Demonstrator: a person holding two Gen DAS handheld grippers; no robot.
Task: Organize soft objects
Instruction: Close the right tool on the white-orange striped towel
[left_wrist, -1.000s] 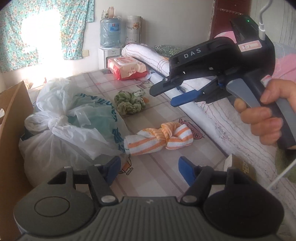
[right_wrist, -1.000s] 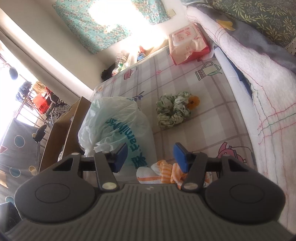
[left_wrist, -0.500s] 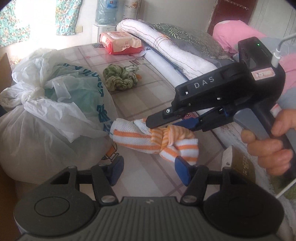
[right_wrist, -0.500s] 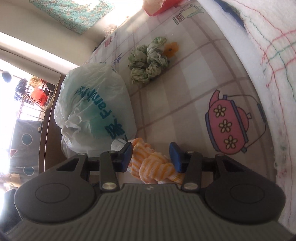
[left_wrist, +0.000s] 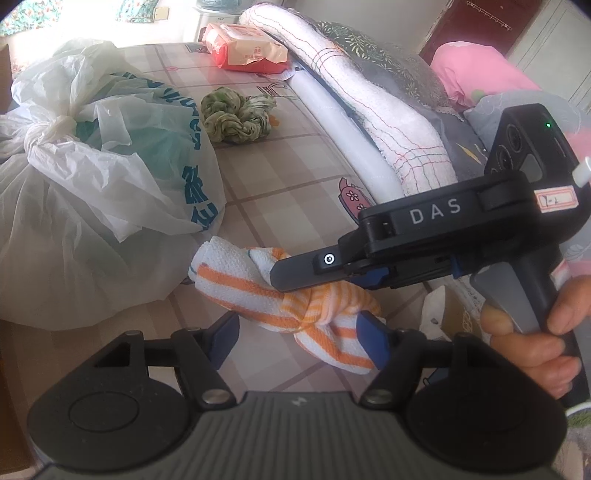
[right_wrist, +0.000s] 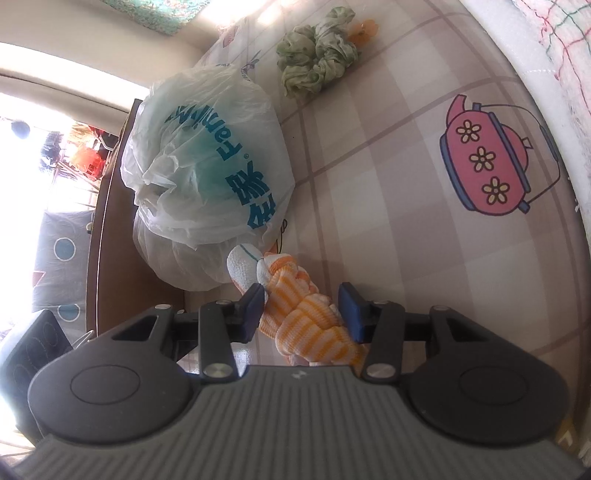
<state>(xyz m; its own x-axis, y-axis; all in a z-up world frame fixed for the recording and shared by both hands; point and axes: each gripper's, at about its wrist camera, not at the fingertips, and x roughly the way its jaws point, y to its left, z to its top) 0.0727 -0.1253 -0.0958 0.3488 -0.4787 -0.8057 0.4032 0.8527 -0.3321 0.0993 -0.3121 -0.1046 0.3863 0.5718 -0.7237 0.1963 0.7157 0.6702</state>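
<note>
An orange-and-white striped towel (left_wrist: 255, 291), tied in a knot, lies on the checked tablecloth (left_wrist: 295, 184). My left gripper (left_wrist: 299, 338) hovers just short of it with its jaws opening. The towel's near end lies between its blue pads, beside the right pad and untouched by the left one. My right gripper (left_wrist: 291, 277), held by a person's hand (left_wrist: 532, 332), comes in from the right over the knot. In the right wrist view the bunched towel (right_wrist: 306, 321) fills the gap of the right gripper (right_wrist: 301, 308), and both pads touch it.
Tied plastic bags (left_wrist: 110, 166) bulge just left of the towel. A green knotted cloth (left_wrist: 236, 114) lies farther back, with a wipes pack (left_wrist: 247, 48) behind it. A rolled white blanket (left_wrist: 388, 122) borders the right side. A brown board (right_wrist: 110, 240) stands beyond the bags.
Both grippers came down to the striped towel. The right gripper dropped from above onto the knot and its jaws narrowed around it. The left gripper tilted down and closed in on the towel's near end.
</note>
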